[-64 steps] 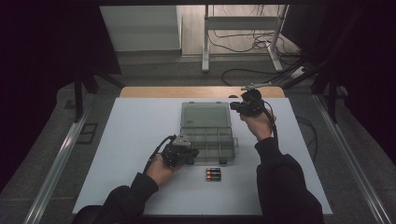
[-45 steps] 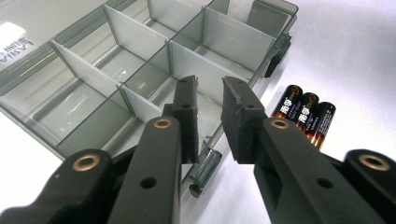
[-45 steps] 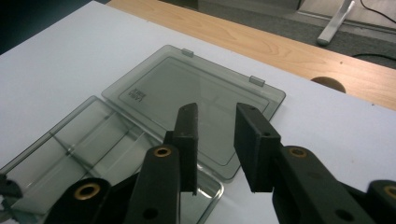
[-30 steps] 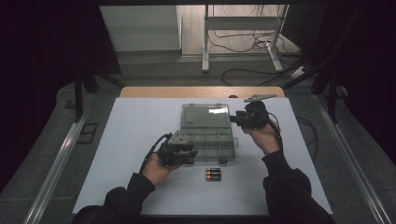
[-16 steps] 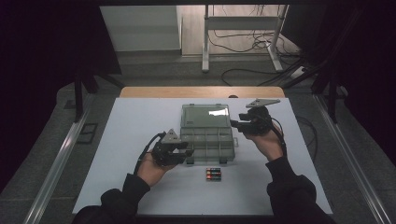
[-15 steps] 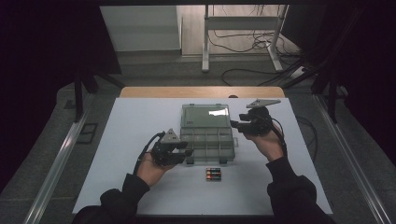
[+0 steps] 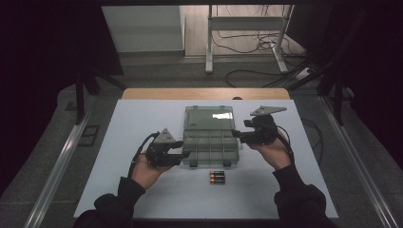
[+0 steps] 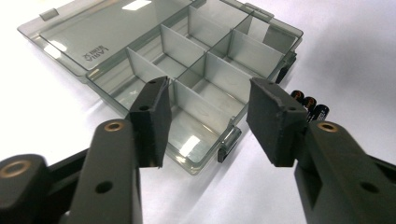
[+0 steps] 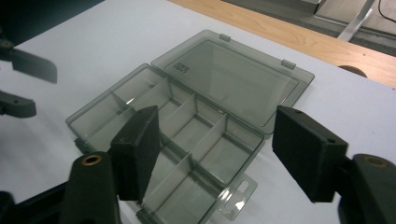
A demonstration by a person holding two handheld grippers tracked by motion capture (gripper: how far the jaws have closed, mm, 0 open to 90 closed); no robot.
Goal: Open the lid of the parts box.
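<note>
The grey organizer box now lies open on the desk, its lid folded flat behind the empty compartments. Both claws have just been opening and hold nothing: the left claw is off the box's front left corner, the right claw at its right edge, each drawn slightly away. Three batteries sit just in front of the box, likely next to be loaded.

Right tool view: near corner of smoky transparent plastic compartment box cut by lower edge | left tool view: three black cylindrical batteries partly hidden behind tool pad | high view: battery markings too small to read
</note>
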